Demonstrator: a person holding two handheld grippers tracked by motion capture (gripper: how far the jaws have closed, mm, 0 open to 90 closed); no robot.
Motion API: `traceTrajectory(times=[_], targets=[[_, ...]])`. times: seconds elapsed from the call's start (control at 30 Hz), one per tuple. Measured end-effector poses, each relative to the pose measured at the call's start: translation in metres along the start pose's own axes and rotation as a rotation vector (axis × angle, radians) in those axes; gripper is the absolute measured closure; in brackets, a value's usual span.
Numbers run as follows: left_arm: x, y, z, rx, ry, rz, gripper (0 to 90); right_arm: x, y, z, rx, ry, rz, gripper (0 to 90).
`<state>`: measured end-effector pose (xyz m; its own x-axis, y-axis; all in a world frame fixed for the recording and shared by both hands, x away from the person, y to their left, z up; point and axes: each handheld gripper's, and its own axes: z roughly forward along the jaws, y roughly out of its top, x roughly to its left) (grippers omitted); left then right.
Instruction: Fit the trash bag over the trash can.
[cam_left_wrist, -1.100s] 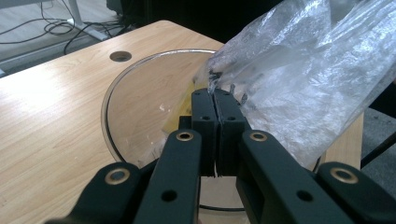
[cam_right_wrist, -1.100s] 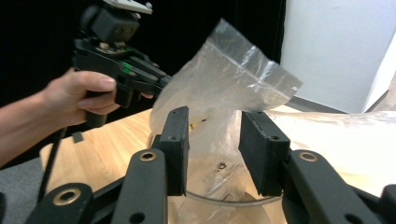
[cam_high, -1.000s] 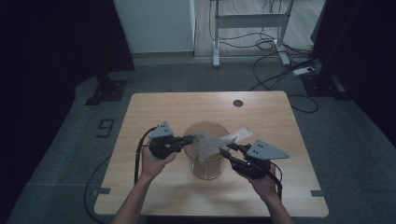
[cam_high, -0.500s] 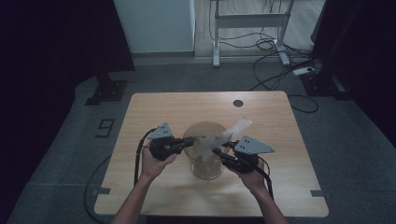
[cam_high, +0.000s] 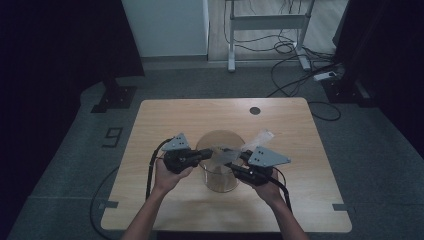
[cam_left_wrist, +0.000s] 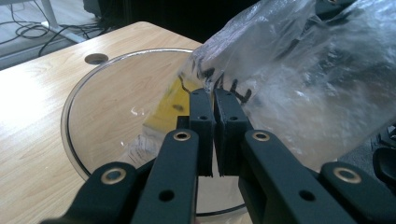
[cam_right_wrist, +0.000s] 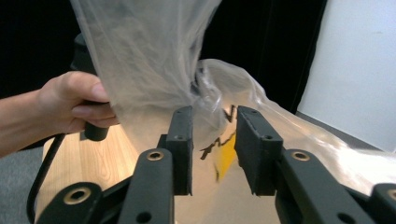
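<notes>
Landmark: glass bowl (cam_high: 219, 165), clear and round, standing on the desk (cam_high: 165, 120) between the two hands
Item in hand: clear plastic bag (cam_left_wrist: 299, 74) with black print, something yellow inside; it hangs over the bowl's mouth, lower end down inside the bowl
Bag axis: runs slantwise from the bowl's near-left rim up toward its far-right side, where a loose end (cam_high: 262, 136) sticks out past the rim
Left gripper (cam_left_wrist: 214, 100): at the bowl's left rim, jaws pressed almost together on a fold of the bag's edge
Right gripper (cam_right_wrist: 214, 123): at the bowl's right rim, jaws a moderate gap apart and just been closing; bag film lies in and behind the gap, pads not yet pressing it
Key relation: the bag lies straight ahead of the right jaws, above the bowl; the right hand is the free one and nearest the loose film
Judgement: next grip likely falls to the right jaws, opposite the left hold
</notes>
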<state>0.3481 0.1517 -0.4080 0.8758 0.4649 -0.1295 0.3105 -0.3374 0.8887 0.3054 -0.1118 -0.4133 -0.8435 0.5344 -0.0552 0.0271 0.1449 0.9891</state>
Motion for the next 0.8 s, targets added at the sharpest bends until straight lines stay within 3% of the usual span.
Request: traceTrajectory(times=[0.23,0.47,0.8], targets=[[-0.001,0.0,0.001,-0.005,0.008,0.0,86.7,0.0,0.0,0.002,0.018,0.019,0.0,88.6],[0.001,-0.003,-0.005,-0.054,0.026,-0.015,89.7,-0.003,-0.001,-0.005,0.036,-0.018,0.029,89.5],[0.003,-0.004,-0.008,-0.064,0.043,-0.037,90.0,-0.008,-0.007,-0.015,0.052,-0.042,0.07,89.3]])
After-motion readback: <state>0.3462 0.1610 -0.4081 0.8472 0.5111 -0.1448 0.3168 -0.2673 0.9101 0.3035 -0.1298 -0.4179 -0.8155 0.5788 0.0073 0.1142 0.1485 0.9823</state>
